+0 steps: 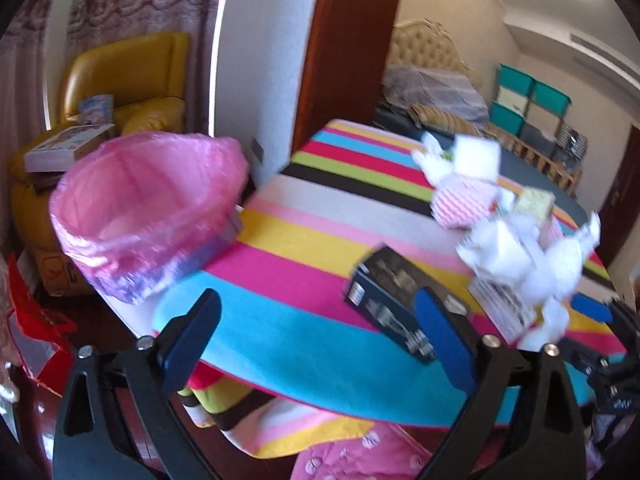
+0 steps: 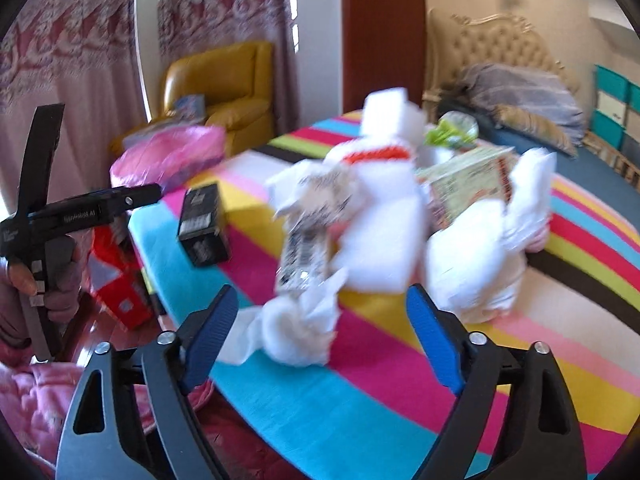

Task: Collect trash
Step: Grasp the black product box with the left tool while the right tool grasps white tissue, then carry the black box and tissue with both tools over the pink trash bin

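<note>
A bin lined with a pink bag (image 1: 148, 208) stands at the left end of the striped table (image 1: 304, 248); it also shows in the right wrist view (image 2: 168, 160). A black box (image 1: 396, 304) lies on the table, also in the right wrist view (image 2: 202, 224). A heap of crumpled white tissues and wrappers (image 2: 380, 216) lies further right (image 1: 516, 248). My left gripper (image 1: 320, 344) is open and empty, near the black box. My right gripper (image 2: 320, 340) is open and empty, just before a crumpled tissue (image 2: 296, 332).
A yellow armchair (image 1: 120, 88) with boxes stands behind the bin. A red bag (image 1: 36, 332) lies on the floor at left. A bed (image 1: 448, 92) and teal shelves (image 1: 528, 100) are behind the table. The left gripper's handle (image 2: 52, 216) shows at the left of the right wrist view.
</note>
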Demonstrator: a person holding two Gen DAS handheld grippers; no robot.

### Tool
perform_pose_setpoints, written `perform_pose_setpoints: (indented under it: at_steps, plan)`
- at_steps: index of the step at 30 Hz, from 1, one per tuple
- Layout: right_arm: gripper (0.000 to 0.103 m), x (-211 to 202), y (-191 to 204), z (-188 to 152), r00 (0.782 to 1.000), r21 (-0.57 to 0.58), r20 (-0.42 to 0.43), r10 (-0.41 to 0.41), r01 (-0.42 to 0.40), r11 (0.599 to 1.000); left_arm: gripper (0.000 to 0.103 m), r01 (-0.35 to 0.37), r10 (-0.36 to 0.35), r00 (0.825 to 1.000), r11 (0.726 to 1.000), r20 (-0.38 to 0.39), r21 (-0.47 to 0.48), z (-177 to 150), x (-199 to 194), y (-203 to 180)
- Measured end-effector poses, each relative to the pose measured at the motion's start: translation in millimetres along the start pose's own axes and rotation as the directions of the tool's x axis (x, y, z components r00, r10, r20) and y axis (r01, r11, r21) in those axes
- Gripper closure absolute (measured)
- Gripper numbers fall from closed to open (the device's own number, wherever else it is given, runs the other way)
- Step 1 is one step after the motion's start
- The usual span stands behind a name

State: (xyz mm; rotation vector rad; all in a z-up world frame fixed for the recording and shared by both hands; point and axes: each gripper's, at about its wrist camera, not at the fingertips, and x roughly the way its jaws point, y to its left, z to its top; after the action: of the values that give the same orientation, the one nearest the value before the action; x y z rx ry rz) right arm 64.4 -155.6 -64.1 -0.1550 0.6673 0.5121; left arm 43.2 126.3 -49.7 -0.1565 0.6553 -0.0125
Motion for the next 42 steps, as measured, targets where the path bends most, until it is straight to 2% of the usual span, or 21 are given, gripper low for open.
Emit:
perform_pose_setpoints:
  at_steps: [3, 5, 7, 8, 10, 13, 17, 23, 25, 27, 30, 31, 33, 42]
  plan:
    - [0.024, 6.0, 5.4, -2.1, 0.999, -0.024, -0.034, 0.013, -0.014, 1.000, 0.012, 0.022, -0.023, 1.000, 0.999, 0.008, 0.039, -10.9, -0.3, -12.1]
    - [0.031, 11.5, 8.2, -4.4, 0.998, -0.036, -0.063, 0.018, -0.020, 0.999, 0.012, 0.033, -0.034, 0.999, 0.998, 0.018, 0.062, -11.9, -0.1, -19.8]
    - [0.046, 14.3, 4.4, -5.7, 0.996, -0.023, -0.080, 0.026, -0.028, 0.999, 0.012, 0.034, -0.036, 0.999, 0.997, 0.031, 0.071, -10.7, -0.9, -25.6]
    - [0.051, 14.4, 2.4, -5.6, 0.996, -0.016, -0.082, 0.031, -0.032, 0.999, 0.012, 0.034, -0.037, 0.999, 0.997, 0.037, 0.074, -9.8, -1.8, -28.2]
    - [0.068, 12.6, -1.7, -5.9, 0.996, -0.002, -0.073, 0.049, -0.049, 0.999, 0.012, 0.042, -0.045, 0.998, 0.995, 0.041, 0.085, -6.5, -1.6, -35.1]
    - [0.076, 2.7, -4.9, -6.7, 0.999, 0.002, -0.036, 0.040, -0.040, 0.999, 0.012, 0.055, -0.058, 0.998, 0.994, 0.023, 0.092, -1.7, 4.3, -44.1]
    - [0.078, -10.2, -12.9, -4.5, 1.000, 0.009, 0.015, 0.013, -0.013, 1.000, 0.012, 0.040, -0.040, 0.999, 0.996, 0.006, 0.079, 6.7, 18.3, -52.2]
    - [0.078, -15.5, -15.9, -5.2, 0.999, 0.011, 0.035, 0.005, -0.005, 1.000, 0.013, 0.006, -0.003, 0.999, 0.996, -0.043, 0.088, 9.6, 47.0, -66.1]
    - [0.078, -17.2, -16.9, -4.8, 0.999, 0.010, 0.038, 0.005, -0.005, 1.000, 0.019, -0.002, 0.008, 0.998, 0.994, -0.054, 0.110, 7.6, 54.2, -70.6]
    - [0.078, -16.9, -16.5, -4.9, 0.999, 0.010, 0.039, 0.003, -0.003, 1.000, 0.034, -0.013, 0.022, 0.997, 0.993, -0.073, 0.119, 5.2, 60.9, -70.7]
    - [0.078, -16.6, -16.1, -5.4, 0.999, 0.009, 0.035, 0.002, -0.002, 1.000, 0.050, 0.018, -0.010, 0.995, 0.996, -0.096, 0.085, 3.3, 60.7, -59.4]
    - [0.078, -16.8, -15.7, -5.1, 0.999, 0.009, 0.036, 0.000, 0.000, 1.000, 0.053, 0.035, -0.027, 0.995, 0.996, -0.095, 0.080, 2.7, 58.6, -55.2]
    - [0.078, -17.4, -13.6, -4.6, 0.999, 0.005, 0.039, 0.000, 0.000, 1.000, 0.064, 0.053, -0.047, 0.995, 0.996, -0.084, 0.078, 1.3, 53.4, -46.7]
    - [0.078, -16.3, 0.6, -2.8, 0.999, -0.049, 0.052, -0.009, 0.011, 0.999, 0.065, 0.049, -0.046, 0.999, 0.994, -0.023, 0.102, -6.8, 36.9, -30.4]
